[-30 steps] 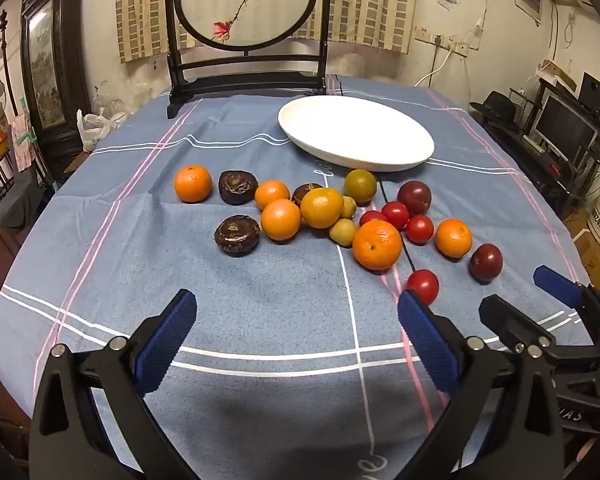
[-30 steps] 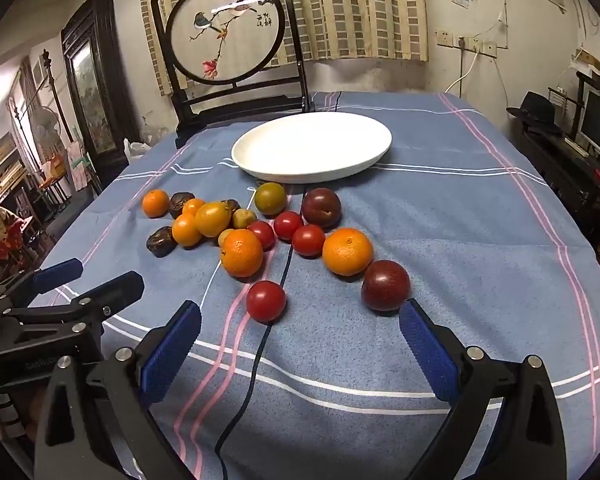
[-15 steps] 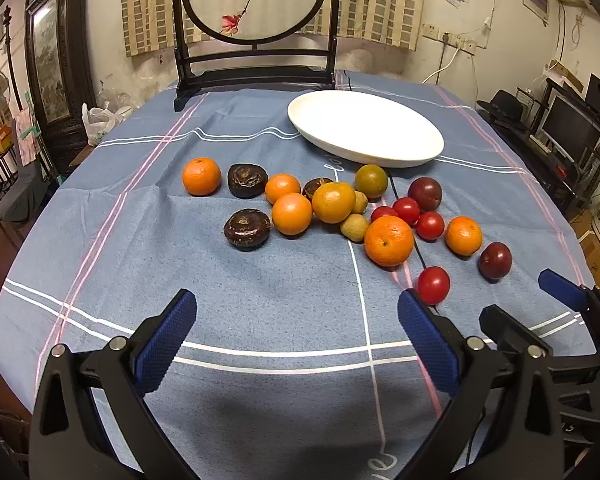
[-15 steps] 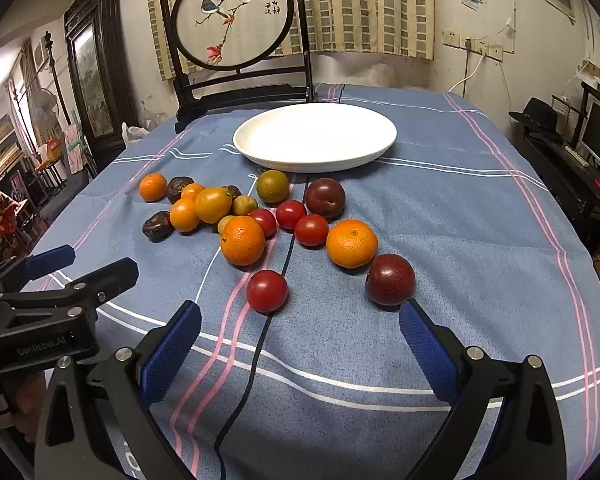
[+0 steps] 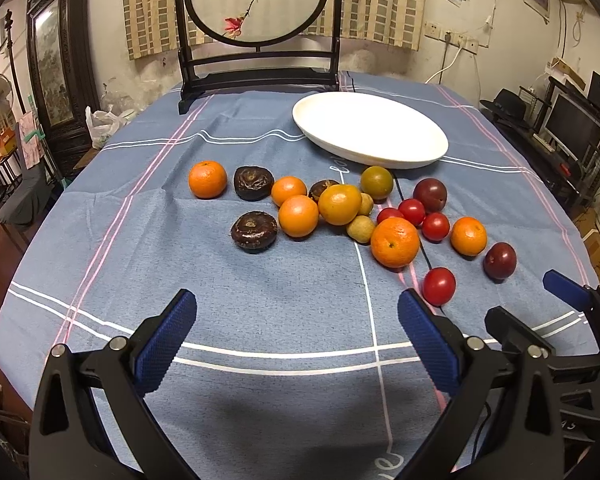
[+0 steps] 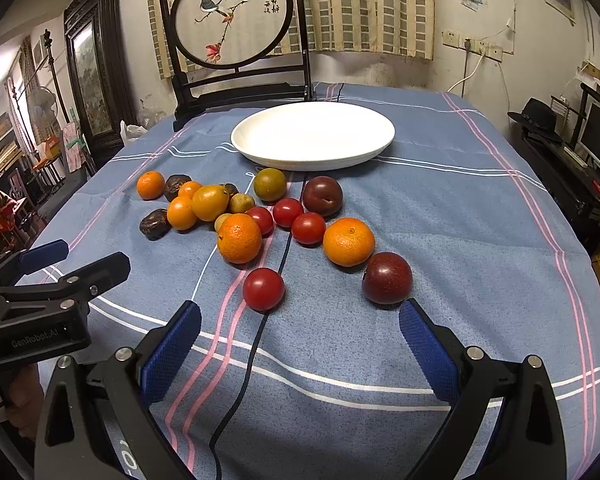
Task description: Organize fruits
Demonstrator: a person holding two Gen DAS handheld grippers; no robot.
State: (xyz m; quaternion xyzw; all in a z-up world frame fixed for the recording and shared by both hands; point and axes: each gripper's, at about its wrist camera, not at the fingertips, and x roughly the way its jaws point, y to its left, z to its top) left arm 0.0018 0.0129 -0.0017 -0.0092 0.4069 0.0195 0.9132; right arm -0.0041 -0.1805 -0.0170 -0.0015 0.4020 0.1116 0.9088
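Fruits: I see them loose on the blue tablecloth, all on the near side of the white plate, none on it
White plate: bare, toward the far end of the cloth, in front of the dark wooden screen stand
Green-brown fruit: closest to the plate, just off its near rim
Dark plum: just beside that fruit, a little nearer to me than the plate rim
Cherry tomatoes: three bunched next to the plum, and a lone tomato well nearer to me than the plate
Big orange: in the middle of the spread, touching one tomato of the bunch
Second plum: at the near right edge of the spread, far from the plate
Dark wrinkled fruits: I count two clear ones, e.g., out left of the plate with the small oranges
Black cable: runs from the plate toward me, passing the lone tomato
Left gripper: I have its blue pads wide apart, empty, hovering over bare cloth short of the fruits
Right gripper: also spread wide and empty, the lone tomato and second plum just ahead of its tips
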